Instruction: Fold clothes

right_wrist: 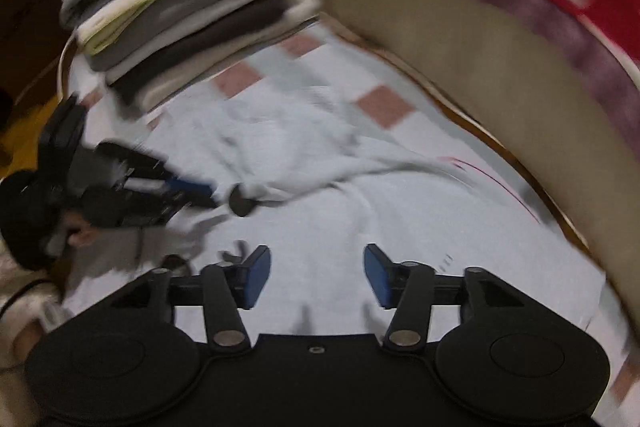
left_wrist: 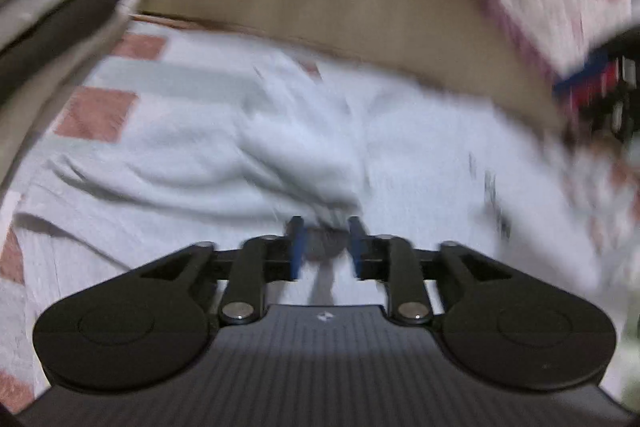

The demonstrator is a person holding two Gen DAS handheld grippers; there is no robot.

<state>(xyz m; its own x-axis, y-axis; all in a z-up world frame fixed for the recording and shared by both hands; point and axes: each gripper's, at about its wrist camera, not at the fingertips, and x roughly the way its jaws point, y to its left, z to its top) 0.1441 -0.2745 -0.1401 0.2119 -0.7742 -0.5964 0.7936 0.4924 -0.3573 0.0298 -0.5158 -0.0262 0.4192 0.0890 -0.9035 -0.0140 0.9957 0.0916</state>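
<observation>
Both views motion-blurred. White garment [right_wrist: 320, 163] lies crumpled mid-bed [right_wrist: 384, 107], near the stack [right_wrist: 188, 23] at the bed's far corner. Left gripper [left_wrist: 325, 241]: fingers narrowly apart, garment fold between them; grip unclear. Right gripper [right_wrist: 318, 275]: fingers apart, empty.

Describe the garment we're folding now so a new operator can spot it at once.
Start at the checked bedsheet with its pink squares, in front of the tan headboard. The pale blue-white garment lies crumpled and spread out on it. Unlike the stack of folded clothes in greys and yellow at the far corner, it is loose, unfolded and alone.
</observation>
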